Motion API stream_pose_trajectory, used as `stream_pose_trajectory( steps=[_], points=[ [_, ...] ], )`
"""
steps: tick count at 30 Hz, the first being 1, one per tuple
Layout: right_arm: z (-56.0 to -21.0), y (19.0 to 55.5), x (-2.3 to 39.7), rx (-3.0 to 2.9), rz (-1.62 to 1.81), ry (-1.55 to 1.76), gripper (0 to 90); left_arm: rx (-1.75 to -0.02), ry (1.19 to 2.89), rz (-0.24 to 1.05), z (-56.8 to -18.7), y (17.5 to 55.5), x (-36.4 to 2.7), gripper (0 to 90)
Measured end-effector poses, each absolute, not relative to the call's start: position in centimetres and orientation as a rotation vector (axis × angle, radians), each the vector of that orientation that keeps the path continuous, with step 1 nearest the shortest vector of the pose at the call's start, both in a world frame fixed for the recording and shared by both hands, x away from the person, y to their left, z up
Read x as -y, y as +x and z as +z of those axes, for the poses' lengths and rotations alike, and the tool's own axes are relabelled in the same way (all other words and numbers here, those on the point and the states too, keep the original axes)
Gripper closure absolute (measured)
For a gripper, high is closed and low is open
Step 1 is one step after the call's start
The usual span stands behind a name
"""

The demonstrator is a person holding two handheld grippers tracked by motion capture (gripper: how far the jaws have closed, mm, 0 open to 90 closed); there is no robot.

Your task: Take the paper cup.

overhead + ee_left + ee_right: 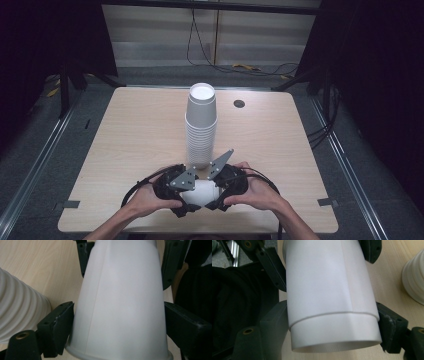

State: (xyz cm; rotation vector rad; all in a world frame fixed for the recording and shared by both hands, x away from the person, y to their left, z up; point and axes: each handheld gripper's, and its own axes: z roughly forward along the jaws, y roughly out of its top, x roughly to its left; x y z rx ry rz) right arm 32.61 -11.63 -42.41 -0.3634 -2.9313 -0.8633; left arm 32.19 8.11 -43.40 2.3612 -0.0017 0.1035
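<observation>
Fingers (pixel 56 325) of the left gripper (pixel 179 192) press both sides of a white paper cup (pixel 200 193) near its wide rim, jaws part-closed around it. Right gripper (pixel 223 189) pads (pixel 388 327) clamp the opposite, recessed-base end of the same cup; in the right gripper view a step line rings the cup wall, so there may be two cups nested one in the other, though I cannot tell for sure. Cup lies roughly level between the two grippers, held near the table's front edge, and I cannot tell whether it touches the top.

Room: dark curtains left and right, pale wall panel at the back, grey floor (pixel 150 75) with cables trailing on it, metal rails along both sides of the table.

Table (pixel 135 130): light wood top, rounded corners, front edge just beneath the person's forearms. Broad bare areas left and right of centre give open room to either side. A round cable hole (pixel 239 103) sits near the back edge, right of centre.

Stack of paper cups (pixel 200 125): tall, upside down, standing upright in mid-table directly beyond the grippers. Its foot is just beside the grey three-cornered plates on the grippers, so clearance toward the back is tight. In the left gripper view the stack's ribbed rims lie close to the left jaw, apart from it.
</observation>
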Motion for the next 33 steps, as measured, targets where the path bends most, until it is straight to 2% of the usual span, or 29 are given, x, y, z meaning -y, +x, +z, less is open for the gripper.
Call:
stream_pose_trajectory(
  steps=[7, 18, 33],
  points=[
    [-42.6, 32.7, 12.2, 2.913, -0.876, -0.38, 23.1, -0.064, 2.223, 0.071, -42.3, 32.7, -9.3, 15.9],
    [-42.5, 33.3, 14.1, 2.879, -0.956, -0.503, 23.0, -0.139, 2.107, 0.07, -41.4, 33.6, -11.2, 15.8],
    [-42.7, 33.6, 16.0, 2.804, -1.231, -0.627, 22.8, -0.29, 1.918, 0.066, -41.6, 34.7, -13.5, 15.6]
  ],
)
